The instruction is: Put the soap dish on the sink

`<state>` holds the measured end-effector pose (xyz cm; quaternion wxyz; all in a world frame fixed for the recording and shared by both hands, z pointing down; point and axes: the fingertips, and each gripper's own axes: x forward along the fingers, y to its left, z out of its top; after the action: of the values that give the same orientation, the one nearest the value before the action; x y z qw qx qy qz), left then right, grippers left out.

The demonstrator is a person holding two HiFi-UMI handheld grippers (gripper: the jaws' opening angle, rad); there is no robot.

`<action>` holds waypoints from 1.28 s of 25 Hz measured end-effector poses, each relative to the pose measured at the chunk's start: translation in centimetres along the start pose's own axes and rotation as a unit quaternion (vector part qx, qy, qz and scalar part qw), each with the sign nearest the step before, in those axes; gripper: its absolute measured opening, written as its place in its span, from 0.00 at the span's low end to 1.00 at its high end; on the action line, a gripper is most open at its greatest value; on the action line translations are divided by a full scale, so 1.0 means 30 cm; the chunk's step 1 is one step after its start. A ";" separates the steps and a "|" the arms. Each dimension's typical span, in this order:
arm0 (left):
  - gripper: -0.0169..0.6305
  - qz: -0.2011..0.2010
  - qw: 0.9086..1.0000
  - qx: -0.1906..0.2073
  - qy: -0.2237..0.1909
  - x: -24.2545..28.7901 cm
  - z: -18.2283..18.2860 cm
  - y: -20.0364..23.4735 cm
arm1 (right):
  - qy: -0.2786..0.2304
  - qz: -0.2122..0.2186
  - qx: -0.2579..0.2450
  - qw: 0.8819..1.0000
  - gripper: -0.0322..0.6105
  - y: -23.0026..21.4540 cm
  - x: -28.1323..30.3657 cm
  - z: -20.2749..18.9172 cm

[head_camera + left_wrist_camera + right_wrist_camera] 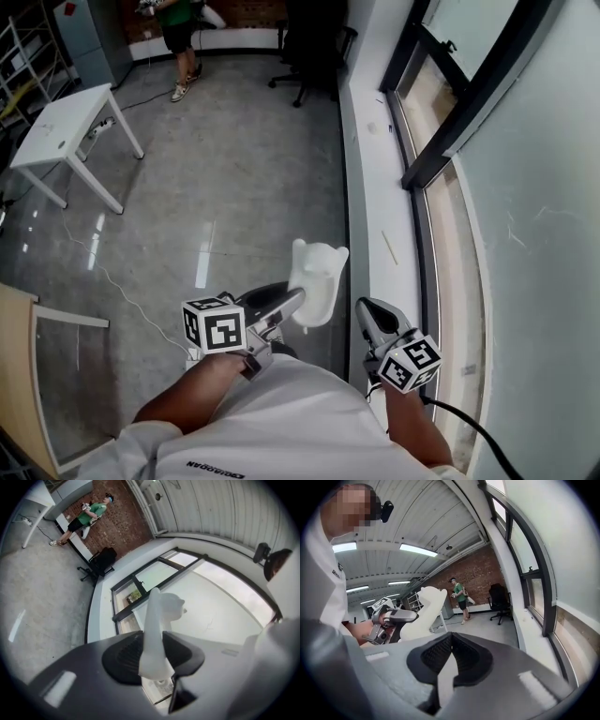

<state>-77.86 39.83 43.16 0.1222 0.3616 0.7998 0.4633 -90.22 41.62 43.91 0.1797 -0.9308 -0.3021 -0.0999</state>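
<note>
Left gripper (153,654): one; its jaws are closed on the lower edge of the soap dish, one ribbed pad pressed to each face.
Soap dish (318,274): one, white; it is held on edge between the left jaws, and most of it stands out past their tips, clear of any surface.
Right gripper (450,638): one; its jaws are pressed together at the tips, and nothing is seen between them. It is held just to the right of the left jaws, not touching the dish.
Marker cubes (214,325): two, one carried behind each pair of jaws.
Window ledge (379,192): one, white; it runs on ahead of the right jaws.
Window (525,178): one dark-framed run of glass, to the right of the right jaws.
Floor (225,178): grey and glossy, below and ahead of the left jaws.
Table (64,124): one, white, well ahead of the left jaws and to their left.
Office chair (309,47): one, black, far ahead of both pairs of jaws.
Person (178,33): one, in a green top, seen standing far ahead, left of the chair.
</note>
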 end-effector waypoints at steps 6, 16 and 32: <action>0.24 0.019 1.000 0.001 -0.025 0.102 0.223 0.089 | -0.016 0.019 -0.011 1.000 0.05 -0.140 0.190 0.173; 0.24 0.121 0.980 -0.049 -0.147 0.167 0.439 0.287 | 0.039 0.188 -0.041 0.981 0.05 -0.297 0.593 0.268; 0.23 0.286 0.873 -0.083 -0.387 -0.181 0.544 0.403 | 0.095 0.472 -0.109 0.870 0.05 0.028 1.079 0.321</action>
<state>-59.72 50.46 43.58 0.3136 0.7136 0.5087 0.3654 -63.15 61.85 44.39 0.1309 -0.9622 0.2046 -0.1233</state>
